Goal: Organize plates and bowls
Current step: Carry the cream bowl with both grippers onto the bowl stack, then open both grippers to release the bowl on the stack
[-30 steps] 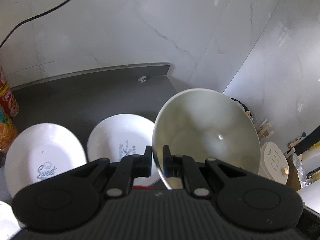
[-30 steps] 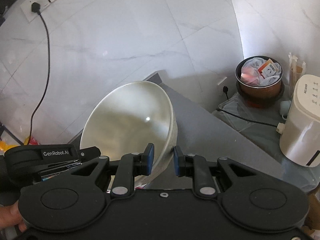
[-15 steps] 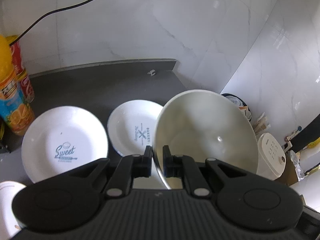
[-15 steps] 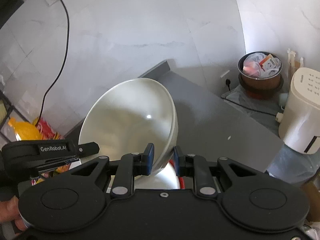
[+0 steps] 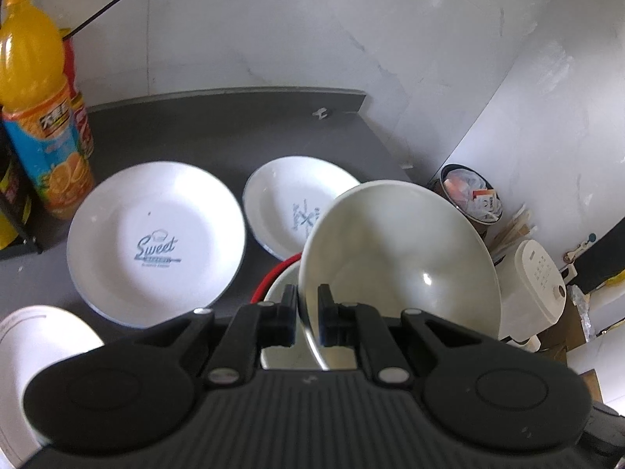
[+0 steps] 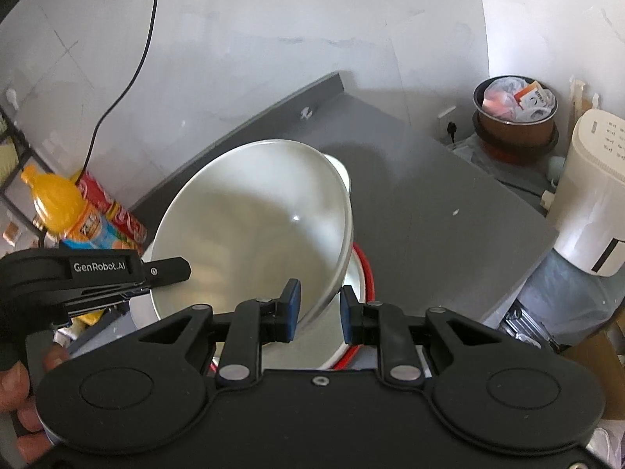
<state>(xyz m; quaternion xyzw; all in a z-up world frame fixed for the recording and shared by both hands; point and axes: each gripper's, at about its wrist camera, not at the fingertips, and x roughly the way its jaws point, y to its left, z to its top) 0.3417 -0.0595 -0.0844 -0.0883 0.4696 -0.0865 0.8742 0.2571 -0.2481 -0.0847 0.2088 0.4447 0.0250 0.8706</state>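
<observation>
My left gripper (image 5: 306, 314) is shut on the rim of a large cream bowl (image 5: 398, 262), held tilted above a red-rimmed bowl (image 5: 278, 277). In the right wrist view the same cream bowl (image 6: 254, 230) sits between the fingers of my right gripper (image 6: 317, 308), whose jaws straddle its rim with a gap on each side. The red-rimmed bowl (image 6: 361, 273) lies under it. Two white printed plates, "Sweet" (image 5: 156, 242) and a smaller one (image 5: 293, 199), lie on the dark counter (image 5: 203, 129). Another white plate (image 5: 35, 351) is at the lower left.
An orange juice bottle (image 5: 35, 97) and a red can (image 5: 78, 97) stand at the counter's back left. Off the counter's right edge are a white appliance (image 6: 593, 195) and a bin (image 6: 515, 117). A black cable (image 6: 129, 62) hangs on the marble wall.
Both grippers and the cream bowl have pulled back and lifted; more of the counter, the plates and the juice bottle have come into view. The red-rimmed bowl now shows beneath the cream bowl.
</observation>
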